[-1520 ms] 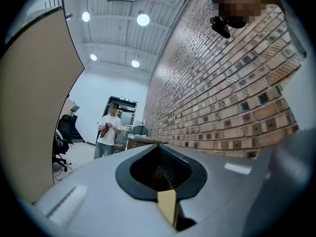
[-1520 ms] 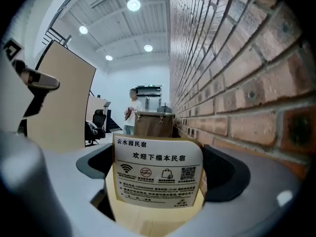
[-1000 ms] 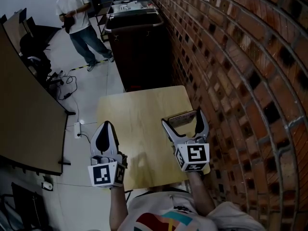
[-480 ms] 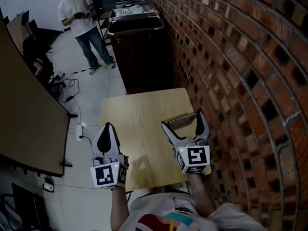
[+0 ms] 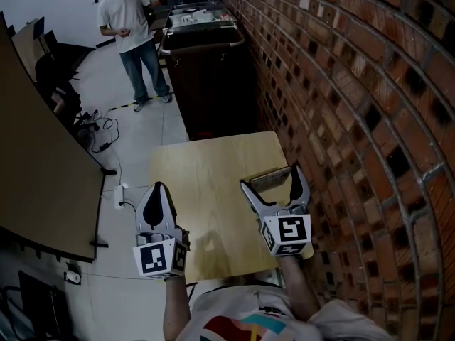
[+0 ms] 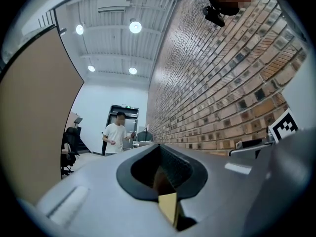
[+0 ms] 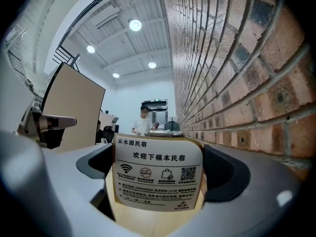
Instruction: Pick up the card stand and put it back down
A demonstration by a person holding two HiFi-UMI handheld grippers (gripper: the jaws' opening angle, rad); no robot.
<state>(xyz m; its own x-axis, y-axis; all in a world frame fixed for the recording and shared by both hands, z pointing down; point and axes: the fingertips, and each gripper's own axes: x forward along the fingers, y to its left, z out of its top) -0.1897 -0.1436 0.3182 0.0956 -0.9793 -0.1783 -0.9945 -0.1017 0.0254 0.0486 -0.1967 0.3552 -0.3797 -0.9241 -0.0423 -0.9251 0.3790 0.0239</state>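
Observation:
The card stand (image 5: 268, 179) is a small wood-backed sign with a white printed card. It stands on the wooden table (image 5: 202, 169) near the table's right edge, close to the brick wall. In the right gripper view the card stand (image 7: 158, 174) fills the space between the jaws, printed face toward the camera. My right gripper (image 5: 271, 176) is open, one jaw on each side of the stand. My left gripper (image 5: 156, 190) is shut and holds nothing, hovering at the table's front left corner. The left gripper (image 6: 160, 169) points out over the room.
A brick wall (image 5: 355, 119) runs along the table's right side. A dark cart (image 5: 206, 69) stands just beyond the table's far edge. A person (image 5: 135, 27) stands further back on the floor. A tan partition (image 5: 35, 176) and floor cables (image 5: 99, 130) lie to the left.
Both grippers have stayed almost still, the right one open around the stand throughout. The person in the background has shifted a little to the right.

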